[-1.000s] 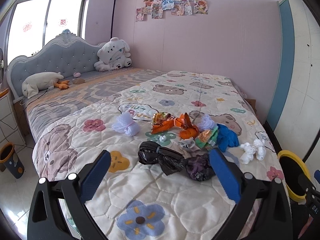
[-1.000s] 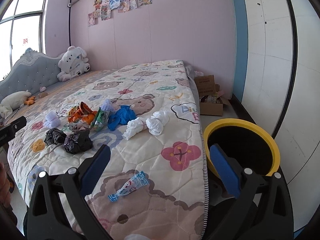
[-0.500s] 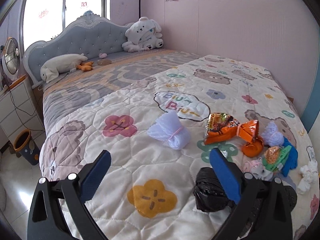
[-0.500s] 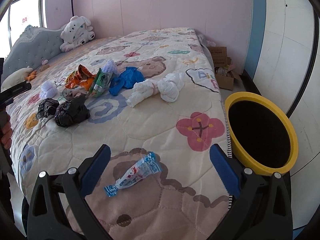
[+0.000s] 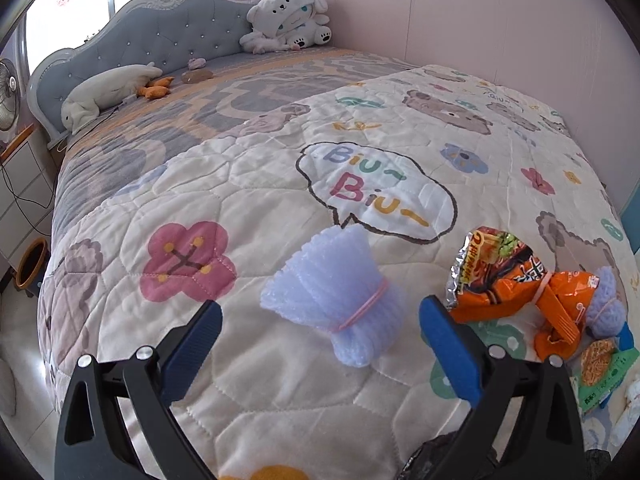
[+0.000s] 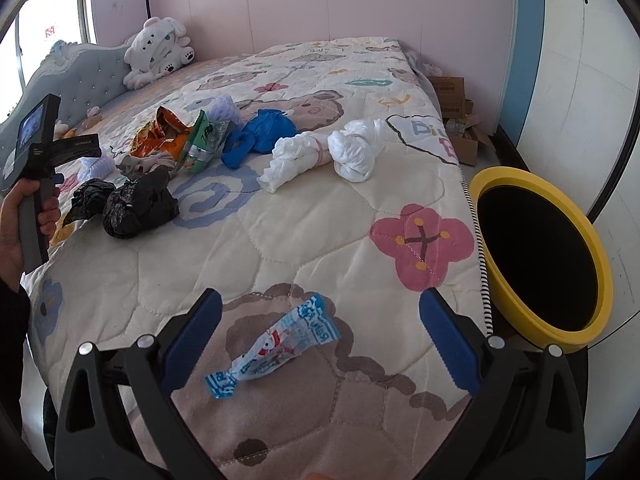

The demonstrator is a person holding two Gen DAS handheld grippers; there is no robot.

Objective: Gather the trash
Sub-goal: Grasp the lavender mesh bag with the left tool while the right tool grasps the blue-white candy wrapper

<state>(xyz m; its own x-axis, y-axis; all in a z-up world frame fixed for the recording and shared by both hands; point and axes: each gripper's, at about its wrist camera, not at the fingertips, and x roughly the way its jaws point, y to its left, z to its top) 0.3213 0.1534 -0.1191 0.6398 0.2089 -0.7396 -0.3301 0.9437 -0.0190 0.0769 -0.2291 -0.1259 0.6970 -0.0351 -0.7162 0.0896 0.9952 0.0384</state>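
Trash lies scattered on a quilted bed (image 5: 248,200). In the left wrist view a pale lilac foam bundle (image 5: 338,300) tied with a pink band sits just ahead of my open left gripper (image 5: 320,328), between the fingers' line. An orange snack wrapper (image 5: 516,280) lies to its right. In the right wrist view my open right gripper (image 6: 320,328) hovers over a blue-and-white candy wrapper (image 6: 280,346). Farther off lie black bags (image 6: 136,208), a blue glove (image 6: 262,134) and a knotted white bundle (image 6: 336,152). A yellow-rimmed bin (image 6: 540,256) stands beside the bed.
Plush toys (image 5: 288,16) and a grey headboard (image 5: 132,44) sit at the bed's far end. A small basket (image 5: 32,268) stands on the floor at left. Cardboard boxes (image 6: 456,120) lie by the wall. A hand (image 6: 16,224) holds the left gripper's handle.
My left gripper has moved forward and left, from the black bags to the lilac bundle. My right gripper has dropped closer to the candy wrapper. Both stay open.
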